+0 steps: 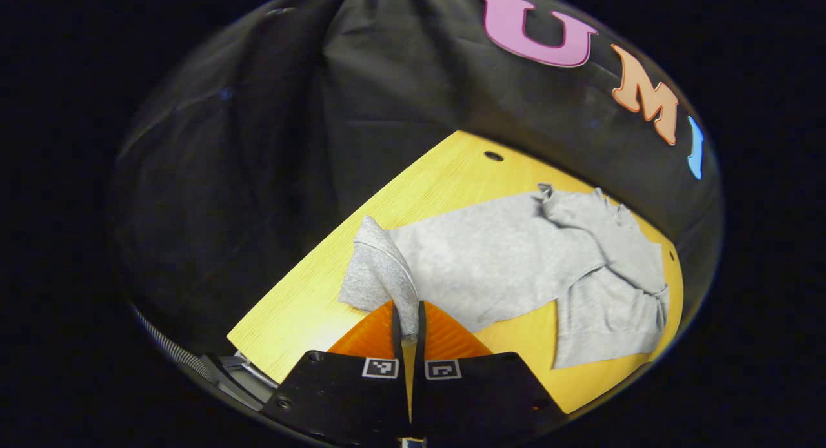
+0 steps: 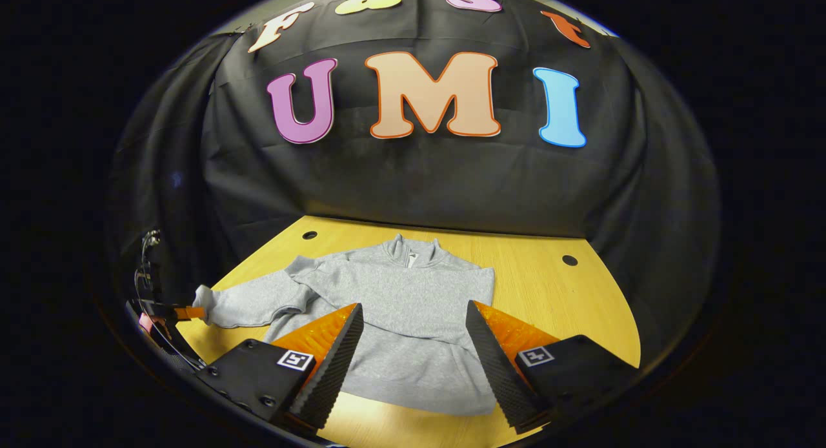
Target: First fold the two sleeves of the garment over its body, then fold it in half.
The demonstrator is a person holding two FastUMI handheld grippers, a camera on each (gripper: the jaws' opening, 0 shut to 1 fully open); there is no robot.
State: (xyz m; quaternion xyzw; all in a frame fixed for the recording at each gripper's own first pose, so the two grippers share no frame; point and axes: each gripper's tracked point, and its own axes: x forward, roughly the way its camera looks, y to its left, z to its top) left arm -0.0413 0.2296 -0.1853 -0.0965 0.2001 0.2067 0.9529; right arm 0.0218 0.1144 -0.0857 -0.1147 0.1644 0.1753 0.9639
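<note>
The grey garment [image 2: 400, 306] lies flat on the yellow table [image 2: 581, 319]. One sleeve [image 1: 613, 241] already crosses its body; the left gripper [image 1: 408, 328] pinches the other sleeve's cuff [image 1: 403, 293] (fold unfinished). The right gripper [image 2: 413, 345] hovers spread. Halving remains.

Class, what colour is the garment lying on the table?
Plain light grey garment on a yellow wooden table, clearest in the right gripper view.
</note>
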